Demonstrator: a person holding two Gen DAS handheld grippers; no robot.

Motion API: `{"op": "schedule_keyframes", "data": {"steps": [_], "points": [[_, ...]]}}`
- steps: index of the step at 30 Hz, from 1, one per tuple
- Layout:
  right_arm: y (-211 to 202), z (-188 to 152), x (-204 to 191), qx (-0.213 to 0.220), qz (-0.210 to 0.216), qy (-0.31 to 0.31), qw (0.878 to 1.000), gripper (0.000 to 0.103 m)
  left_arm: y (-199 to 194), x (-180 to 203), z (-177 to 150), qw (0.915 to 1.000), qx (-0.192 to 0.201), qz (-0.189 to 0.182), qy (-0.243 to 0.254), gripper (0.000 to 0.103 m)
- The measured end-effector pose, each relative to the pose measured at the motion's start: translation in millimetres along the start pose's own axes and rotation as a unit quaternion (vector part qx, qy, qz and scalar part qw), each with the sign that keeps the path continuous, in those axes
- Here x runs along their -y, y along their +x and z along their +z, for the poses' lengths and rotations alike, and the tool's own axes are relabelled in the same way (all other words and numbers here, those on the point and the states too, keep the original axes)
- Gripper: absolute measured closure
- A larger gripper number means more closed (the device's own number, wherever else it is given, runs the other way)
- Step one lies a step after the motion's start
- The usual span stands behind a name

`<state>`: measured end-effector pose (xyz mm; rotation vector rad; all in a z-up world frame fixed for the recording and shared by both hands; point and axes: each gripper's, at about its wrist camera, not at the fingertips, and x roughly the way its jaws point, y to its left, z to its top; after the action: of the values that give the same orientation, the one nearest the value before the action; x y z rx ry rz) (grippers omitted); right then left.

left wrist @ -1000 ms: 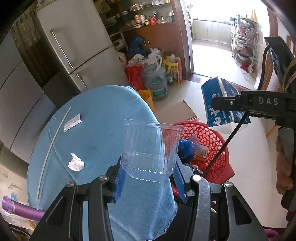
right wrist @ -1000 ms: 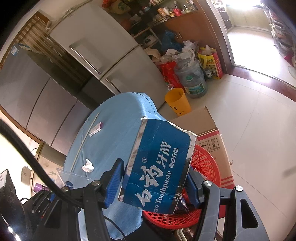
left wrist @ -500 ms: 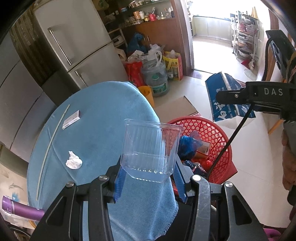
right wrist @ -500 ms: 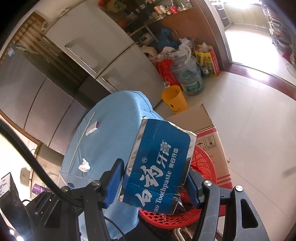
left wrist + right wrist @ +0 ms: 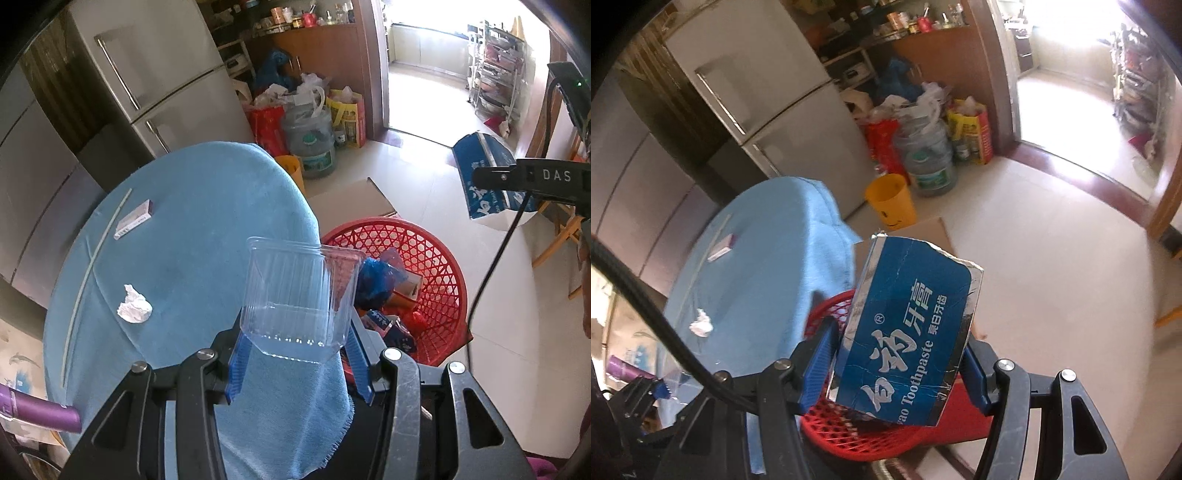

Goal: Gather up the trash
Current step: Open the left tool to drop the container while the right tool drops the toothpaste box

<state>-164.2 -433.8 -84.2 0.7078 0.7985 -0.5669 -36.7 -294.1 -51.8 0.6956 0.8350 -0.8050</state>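
Note:
My left gripper (image 5: 298,363) is shut on a clear plastic container (image 5: 299,291), held over the near edge of the round table with the blue cloth (image 5: 192,229). To its right on the floor stands a red mesh basket (image 5: 417,251) with several pieces of trash inside. My right gripper (image 5: 899,365) is shut on a blue toothpaste box (image 5: 908,347), held above the red basket (image 5: 846,424). From the left wrist view the same toothpaste box (image 5: 484,173) shows at the right, higher than the basket. A crumpled white tissue (image 5: 133,306) and a small purple-and-white box (image 5: 133,218) lie on the cloth.
A thin white strip (image 5: 94,273) lies along the table's left edge. A cardboard box (image 5: 351,201) sits behind the basket, with a yellow bucket (image 5: 890,199), a water jug (image 5: 309,142) and bags beyond. Refrigerators (image 5: 155,74) stand behind the table. A hand (image 5: 585,288) shows at the right.
Both grippers have shifted a little with their loads. The right gripper has turned and moved right, so the table now sits further left behind the toothpaste box. Grips are unchanged.

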Motion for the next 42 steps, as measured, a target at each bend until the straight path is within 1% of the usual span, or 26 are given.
{"op": "schedule_keyframes", "data": {"steps": [3, 8, 14, 17, 26, 35, 42], "points": [[9, -1, 2, -0.029, 0.008, -0.005, 1.000, 0.038, 4, 0, 2, 0.9998, -0.004, -0.021, -0.005, 0.053], [35, -13, 0, -0.089, 0.040, -0.007, 0.995, 0.038, 11, 5, 1, 0.9980, -0.011, -0.062, -0.007, 0.053], [48, -21, -2, -0.114, 0.040, -0.007, 0.993, 0.037, 16, 6, 1, 0.9966, -0.014, -0.080, -0.015, 0.053], [50, -22, -2, -0.126, 0.043, 0.001, 0.991, 0.037, 17, 4, 1, 0.9968, -0.015, -0.077, -0.019, 0.051], [50, -23, -15, -0.134, 0.062, 0.000, 0.989, 0.037, 11, -6, -9, 0.9973, -0.007, -0.068, -0.029, 0.050], [46, -25, -30, -0.125, 0.085, -0.004, 0.989, 0.037, -3, -21, -27, 0.9961, 0.001, -0.065, -0.059, 0.049], [32, -23, -41, -0.090, 0.125, -0.005, 0.988, 0.037, -4, -29, -44, 0.9943, 0.001, -0.070, -0.081, 0.048]]}}
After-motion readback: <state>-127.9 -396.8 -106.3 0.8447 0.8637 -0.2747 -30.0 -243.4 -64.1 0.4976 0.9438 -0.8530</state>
